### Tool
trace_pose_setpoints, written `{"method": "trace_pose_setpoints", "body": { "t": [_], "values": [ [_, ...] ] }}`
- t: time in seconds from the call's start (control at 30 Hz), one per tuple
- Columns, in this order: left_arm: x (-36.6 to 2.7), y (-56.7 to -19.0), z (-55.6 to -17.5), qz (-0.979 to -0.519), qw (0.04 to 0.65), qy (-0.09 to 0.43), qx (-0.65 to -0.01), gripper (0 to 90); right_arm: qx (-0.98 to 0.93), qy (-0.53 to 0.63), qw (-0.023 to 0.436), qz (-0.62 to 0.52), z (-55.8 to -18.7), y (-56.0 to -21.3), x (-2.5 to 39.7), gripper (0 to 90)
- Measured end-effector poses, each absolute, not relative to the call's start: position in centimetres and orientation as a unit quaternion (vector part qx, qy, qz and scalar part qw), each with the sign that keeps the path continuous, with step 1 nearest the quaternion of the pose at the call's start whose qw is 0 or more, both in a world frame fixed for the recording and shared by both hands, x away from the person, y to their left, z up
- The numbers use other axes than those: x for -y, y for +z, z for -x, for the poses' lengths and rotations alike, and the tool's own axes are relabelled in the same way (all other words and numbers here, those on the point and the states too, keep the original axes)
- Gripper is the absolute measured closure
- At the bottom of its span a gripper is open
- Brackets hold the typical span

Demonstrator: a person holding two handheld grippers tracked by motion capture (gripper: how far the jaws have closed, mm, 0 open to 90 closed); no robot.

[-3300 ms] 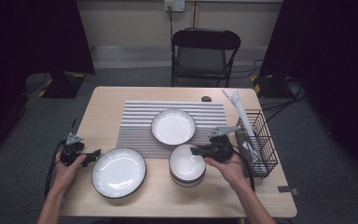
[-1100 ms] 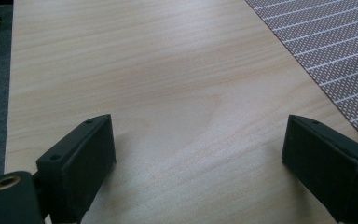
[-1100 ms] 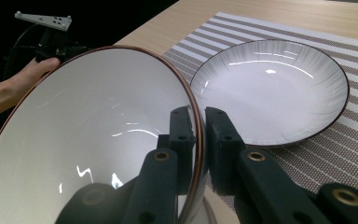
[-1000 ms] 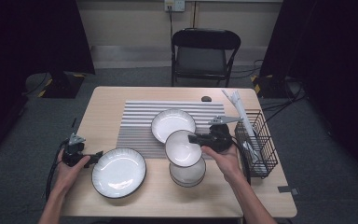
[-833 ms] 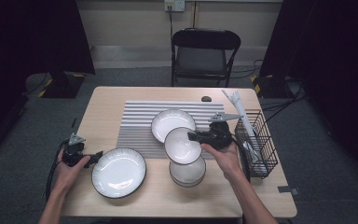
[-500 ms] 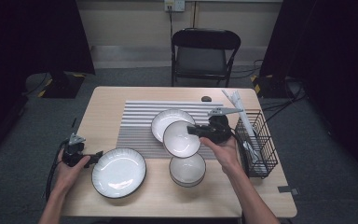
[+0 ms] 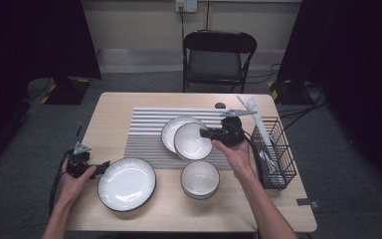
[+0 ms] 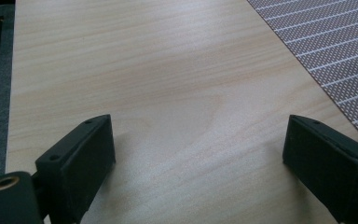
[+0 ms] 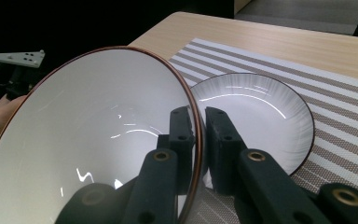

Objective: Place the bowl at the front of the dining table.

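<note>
We are carrying a small bowl (image 7: 192,141) in the right tongs (image 7: 214,134), which are pinching its rim, one jaw inside and one outside, as the right gripper view makes plain. The bowl is hanging tilted above the striped mat (image 7: 144,134), overlapping the near edge of the shallow dish (image 7: 171,130) that is lying on the mat. Judging by this, we are taking the bowl to that dish, so the step wants a level bowl first: we should be rolling the wrist until the rim sits flat, centring it over the dish, and lowering gently so the two do not knock. With so thin a grip on the rim, any quick swing could be letting the bowl slip.

A second bowl (image 7: 200,179) is sitting on the bench (image 7: 109,107) just below the mat, and a large plate (image 7: 127,183) is lying near the left tongs (image 7: 99,166). Those tongs are spread wide and holding nothing, resting low over bare wood beside the plate.
</note>
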State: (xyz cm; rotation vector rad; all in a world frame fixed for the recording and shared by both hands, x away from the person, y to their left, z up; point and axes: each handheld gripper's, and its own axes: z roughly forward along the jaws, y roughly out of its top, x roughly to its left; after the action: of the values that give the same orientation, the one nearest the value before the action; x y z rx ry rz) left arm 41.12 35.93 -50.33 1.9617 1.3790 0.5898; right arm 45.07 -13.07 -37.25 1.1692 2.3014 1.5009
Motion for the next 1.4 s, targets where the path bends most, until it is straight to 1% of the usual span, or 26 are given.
{"method": "trace_pose_setpoints", "body": {
  "t": [0.33, 0.7, 0.83, 1.27, 1.4],
  "values": [
    [-35.9, -50.3, -41.1, -0.75, 0.33, 0.225, -0.527, 8.7, -0.768, 0.494, 0.092, -0.398, -45.8, -36.6, 12.3, 82.0],
    [-35.9, -50.3, -41.1, -0.75, 0.33, 0.225, -0.528, 8.7, -0.763, 0.484, 0.098, -0.417, -47.7, -36.1, 11.6, 82.1],
    [-35.9, -50.3, -41.1, -0.75, 0.33, 0.225, -0.528, 8.6, -0.765, 0.476, 0.108, -0.421, -48.2, -36.0, 11.4, 82.0],
    [-35.9, -50.3, -41.1, -0.75, 0.33, 0.224, -0.528, 8.6, -0.763, 0.466, 0.109, -0.434, -50.4, -35.9, 10.7, 82.0],
    [-35.9, -50.3, -41.1, -0.75, 0.33, 0.224, -0.528, 8.5, -0.768, 0.454, 0.116, -0.436, -51.1, -35.7, 10.4, 81.9]
  ]
}}
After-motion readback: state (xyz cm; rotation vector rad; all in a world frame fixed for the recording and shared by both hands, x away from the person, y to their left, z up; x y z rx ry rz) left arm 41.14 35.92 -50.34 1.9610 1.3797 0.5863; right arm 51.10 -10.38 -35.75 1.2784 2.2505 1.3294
